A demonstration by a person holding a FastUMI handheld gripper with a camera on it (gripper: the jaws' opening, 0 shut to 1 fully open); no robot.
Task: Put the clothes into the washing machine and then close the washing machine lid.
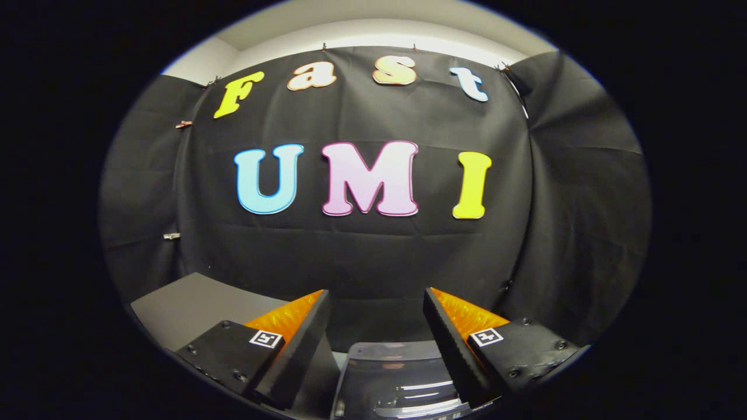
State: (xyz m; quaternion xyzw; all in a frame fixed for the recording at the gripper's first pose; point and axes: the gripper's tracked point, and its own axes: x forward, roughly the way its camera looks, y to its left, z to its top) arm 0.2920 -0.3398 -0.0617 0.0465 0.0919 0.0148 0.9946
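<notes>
With its two fingers spread wide and nothing between them, the gripper [376, 318] is held level, facing the black cloth wall [362, 256] of the booth. Each finger [303, 344] carries a small square marker on its base. Low between the fingers and close under them sits the washing machine [397, 379], seen as a clear, glossy lid or top panel with bright reflections across it; whether that lid is up or down cannot be told from here. Neither finger touches it. To the near left, beside the left finger, a grey table surface [192, 303] runs back to the cloth. Farther off, the wall hangs in loose folds, pinned by small clips [183, 124] along its left edge, and above it a pale wall and ceiling [373, 26] show.
</notes>
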